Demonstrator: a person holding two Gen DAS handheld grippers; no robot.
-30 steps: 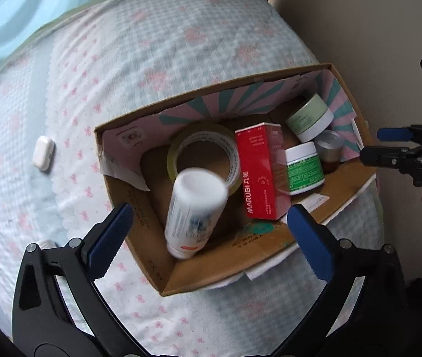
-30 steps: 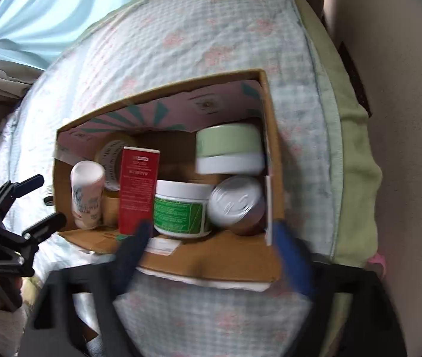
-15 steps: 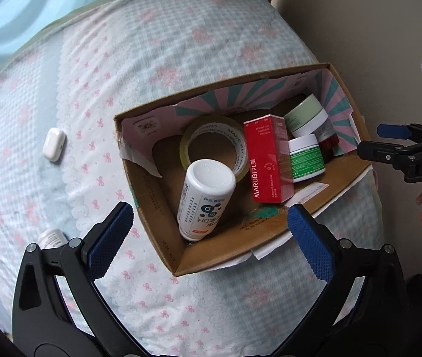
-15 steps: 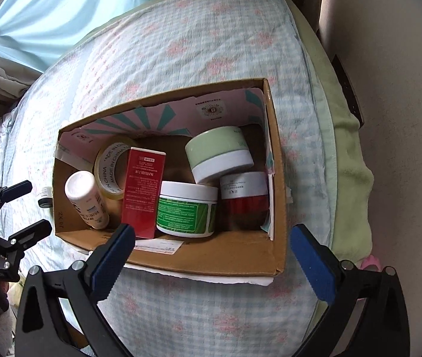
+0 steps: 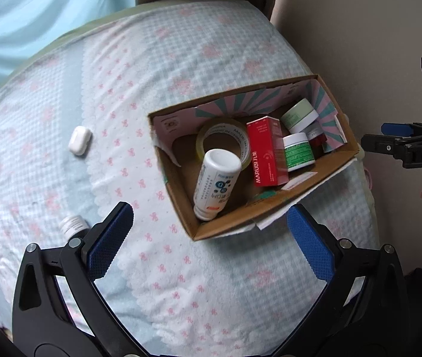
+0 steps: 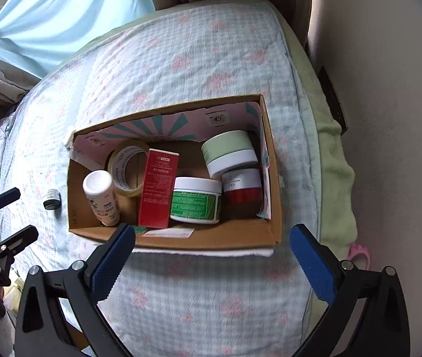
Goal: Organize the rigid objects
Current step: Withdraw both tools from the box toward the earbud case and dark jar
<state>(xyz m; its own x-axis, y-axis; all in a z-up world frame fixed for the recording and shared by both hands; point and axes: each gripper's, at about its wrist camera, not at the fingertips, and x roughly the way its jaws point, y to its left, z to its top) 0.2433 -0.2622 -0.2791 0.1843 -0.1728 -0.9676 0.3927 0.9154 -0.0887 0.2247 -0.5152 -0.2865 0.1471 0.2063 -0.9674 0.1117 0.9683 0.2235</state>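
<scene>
Most of the stuff is already sitting in the open brown cardboard box [image 6: 181,238] on the bed with the blue-checked, pink-flowered cover [image 5: 181,59]. Two things are left outside it: a small dark bottle with a ribbed silver cap [image 5: 72,225] and a white rounded earbud case [image 5: 80,140].

The bottle is the key bit. It lies right beside the left claw [image 5: 211,238], just off its left fingertip, cap pointing up and away, its lower part hidden behind that finger. The case sits further up the bed.

My guess is the left side takes the bottle, since the right claw [image 6: 212,255] hangs over the box's near wall, well apart from it. Both claws are spread wide, holding and touching nothing.
</scene>
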